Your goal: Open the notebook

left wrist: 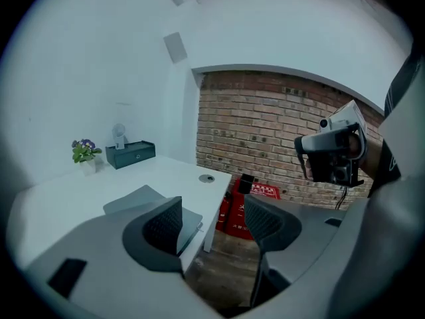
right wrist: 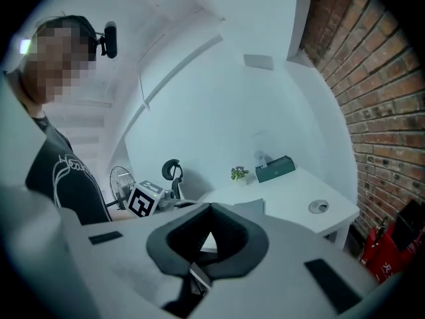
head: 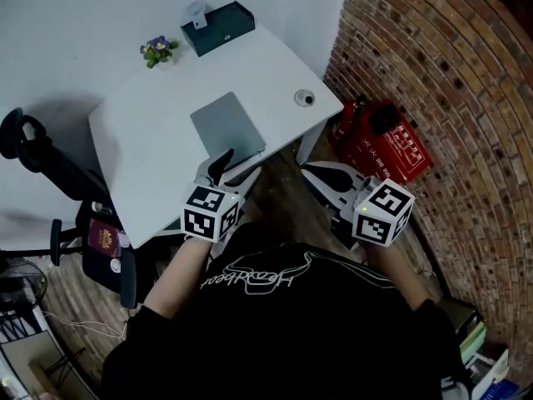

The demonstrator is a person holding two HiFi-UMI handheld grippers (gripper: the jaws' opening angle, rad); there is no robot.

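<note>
A closed grey notebook (head: 226, 127) lies flat on the white desk (head: 150, 148), near its front edge. My left gripper (head: 223, 163) hovers just in front of the notebook's near edge, open and holding nothing. In the left gripper view the left gripper (left wrist: 214, 221) has its jaws wide apart, and the notebook (left wrist: 136, 199) lies behind the left finger (left wrist: 163, 226). My right gripper (head: 321, 173) hangs off the desk's front right corner above the floor. Its jaws meet at the tips in the right gripper view, where the right gripper (right wrist: 211, 208) grips nothing.
At the desk's back stand a dark teal box (head: 218, 28) and a small potted flower (head: 156, 50). A cable grommet (head: 305, 98) sits near the right edge. A red extinguisher box (head: 387, 140) rests against the brick wall (head: 466, 98). A black office chair (head: 33, 152) stands left.
</note>
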